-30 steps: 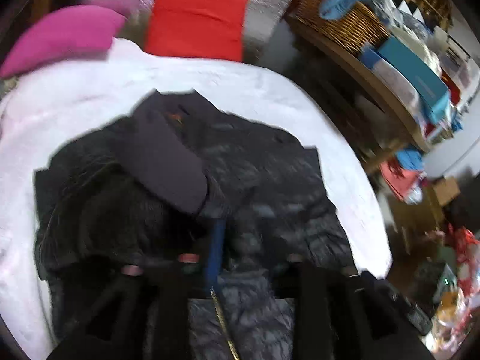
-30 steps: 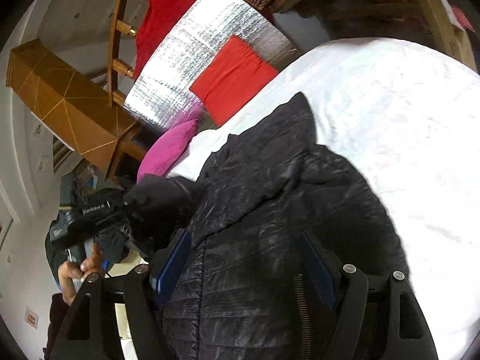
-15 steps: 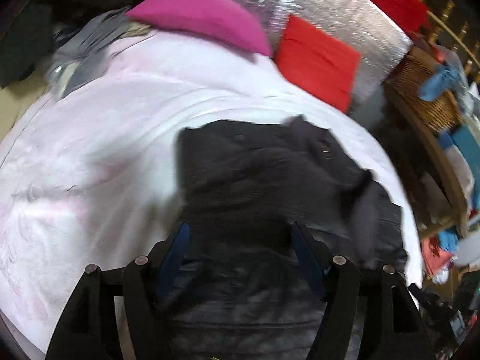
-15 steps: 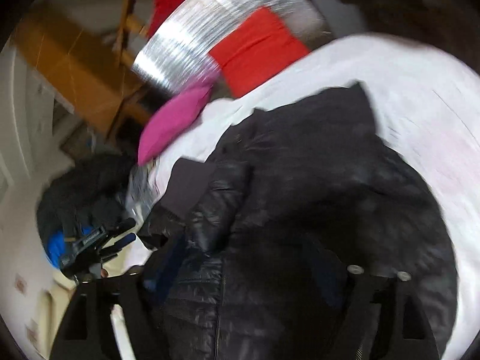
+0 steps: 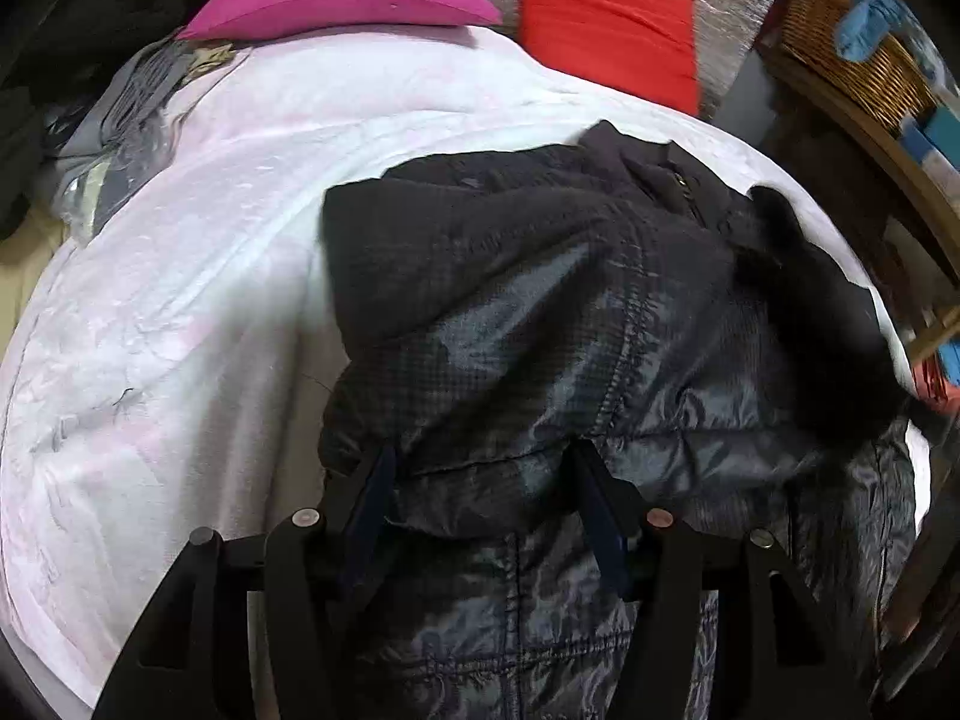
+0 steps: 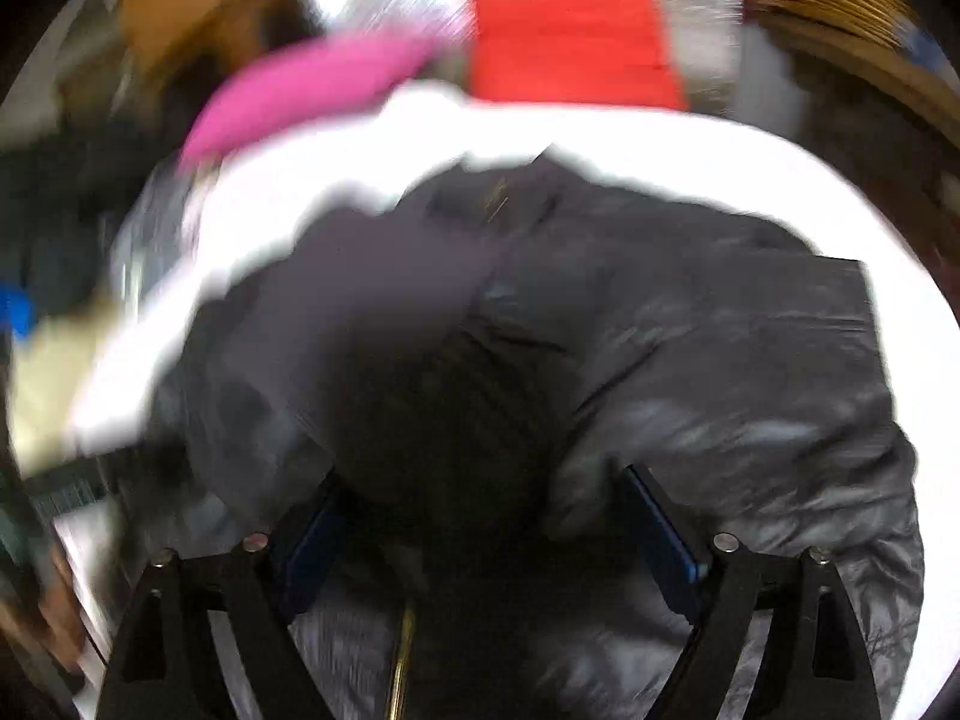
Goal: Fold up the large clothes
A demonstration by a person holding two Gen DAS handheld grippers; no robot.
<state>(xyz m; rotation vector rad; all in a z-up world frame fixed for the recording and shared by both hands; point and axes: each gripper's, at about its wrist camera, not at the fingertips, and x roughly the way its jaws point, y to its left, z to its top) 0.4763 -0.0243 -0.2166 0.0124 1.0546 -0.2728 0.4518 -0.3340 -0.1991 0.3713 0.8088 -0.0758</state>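
Note:
A dark quilted puffer jacket (image 5: 570, 324) lies on the white bed cover (image 5: 180, 300), its collar toward the pillows. A sleeve is folded across its body. My left gripper (image 5: 480, 480) is open, its fingers spread over the jacket's lower left part. In the blurred right wrist view the jacket (image 6: 690, 348) fills the middle, with a dark sleeve cuff (image 6: 444, 420) lying between the fingers of my open right gripper (image 6: 480, 510). A gold zipper (image 6: 402, 660) shows at the bottom.
A pink pillow (image 5: 342, 0) and a red cushion (image 5: 606, 42) lie at the head of the bed. A wicker basket (image 5: 852, 60) and cluttered shelves stand at the right. Grey clothing (image 5: 120, 138) lies at the bed's left edge.
My left gripper let go of the sleeve, opened and swung left over the jacket. My right gripper swung toward the jacket's middle, and the sleeve cuff now lies between its fingers.

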